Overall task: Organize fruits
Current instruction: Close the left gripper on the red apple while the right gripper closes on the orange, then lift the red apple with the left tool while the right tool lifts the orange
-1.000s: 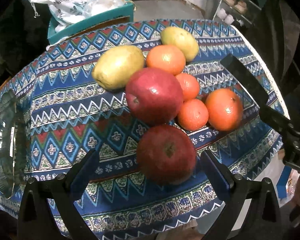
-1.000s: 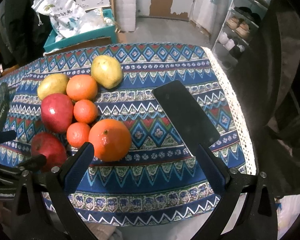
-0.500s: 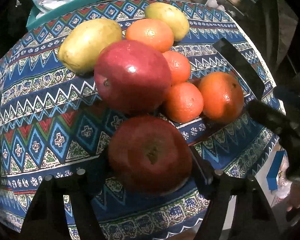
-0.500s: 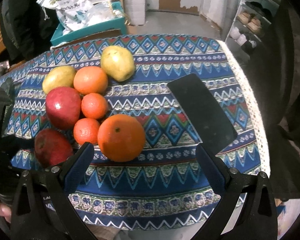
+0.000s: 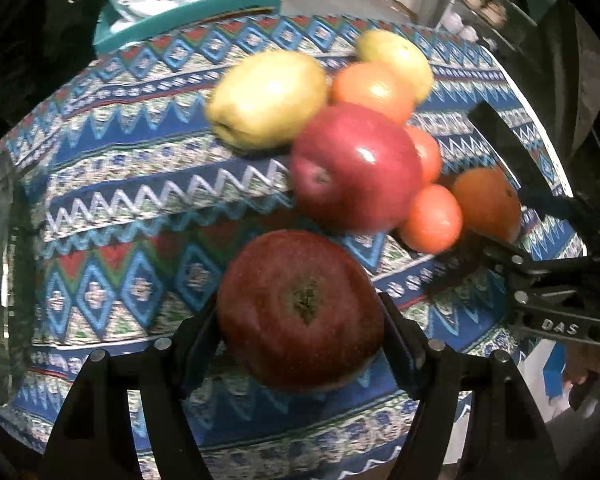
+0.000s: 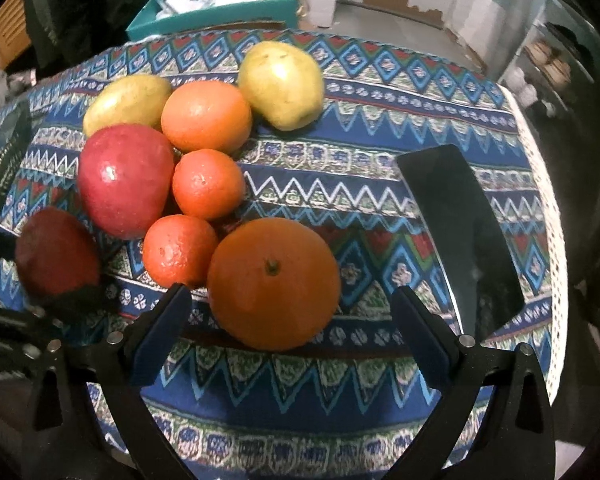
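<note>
Left wrist view: the left gripper (image 5: 300,320) has just been closing and now clamps the dark red apple (image 5: 300,308), one pad on each flank, stem end facing the lens. The apple sits at the near edge of the patterned tablecloth (image 5: 132,184), just in front of a brighter red apple (image 5: 356,168) and the rest of the fruit cluster. A glass dish (image 5: 0,264) shows at the far left rim of this view and is a likely destination, though that is only a judgement.

Right wrist view: the right gripper (image 6: 292,320) stands wide, its jaws just begun narrowing, with the large orange (image 6: 274,282) between them; the pads do not yet touch it. A black phone (image 6: 460,232) lies to the right, apart from the fruit.

Step in hand: paired pick-up, first fruit secured, second being bracketed. Next, the left hand should lift straight up to avoid nudging its neighbours; the right must finish closing squarely across the orange's widest part.
</note>
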`<state>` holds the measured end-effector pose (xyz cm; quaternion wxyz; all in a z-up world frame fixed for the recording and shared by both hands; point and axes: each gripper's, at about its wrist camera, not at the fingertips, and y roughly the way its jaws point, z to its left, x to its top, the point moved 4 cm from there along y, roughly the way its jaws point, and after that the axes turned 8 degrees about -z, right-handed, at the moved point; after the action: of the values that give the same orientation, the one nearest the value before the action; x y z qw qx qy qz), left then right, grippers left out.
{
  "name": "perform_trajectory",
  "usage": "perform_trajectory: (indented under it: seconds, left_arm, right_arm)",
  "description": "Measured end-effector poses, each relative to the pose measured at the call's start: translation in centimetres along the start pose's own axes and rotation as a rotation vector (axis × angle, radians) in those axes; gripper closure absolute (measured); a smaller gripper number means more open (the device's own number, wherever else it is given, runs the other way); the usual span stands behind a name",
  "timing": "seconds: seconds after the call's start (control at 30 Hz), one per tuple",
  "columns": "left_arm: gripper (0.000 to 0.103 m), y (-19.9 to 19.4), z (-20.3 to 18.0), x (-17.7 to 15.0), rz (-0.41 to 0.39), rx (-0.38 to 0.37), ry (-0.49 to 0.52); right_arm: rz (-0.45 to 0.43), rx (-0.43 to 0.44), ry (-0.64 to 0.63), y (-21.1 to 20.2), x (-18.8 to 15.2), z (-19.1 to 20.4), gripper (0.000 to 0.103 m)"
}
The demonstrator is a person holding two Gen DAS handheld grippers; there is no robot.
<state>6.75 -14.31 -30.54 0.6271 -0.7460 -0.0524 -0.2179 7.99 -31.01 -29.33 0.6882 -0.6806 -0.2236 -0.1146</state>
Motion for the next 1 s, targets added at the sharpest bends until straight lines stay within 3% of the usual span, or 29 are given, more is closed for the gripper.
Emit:
perform_trajectory:
  seconds: [0.17, 0.33, 0.63, 1.0]
  left_arm:
    - [0.028, -0.6, 1.2, 0.5, -0.017, 0.007, -0.023]
    - [0.028, -1.3, 1.2, 0.7, -0.033, 0.002, -0.020]
    - [0.028, -3.6, 1.0, 1.2, -0.080, -0.013, -0.003]
    - [0.028, -7.8, 1.1, 2.9, -0.190, -0.011, -0.001]
  right_arm:
    - [0.015, 0.046, 0.007, 0.6, 0.4, -0.3, 0.011]
    - [0.023, 0.113, 0.046, 0.4, 0.2, -0.2, 0.034]
    - [0.002, 0.045, 0.054, -0.9, -0.3, -0.5, 0.035]
    - [-0.164, -0.024, 0.105, -6.0, 2.3, -0.6, 0.035]
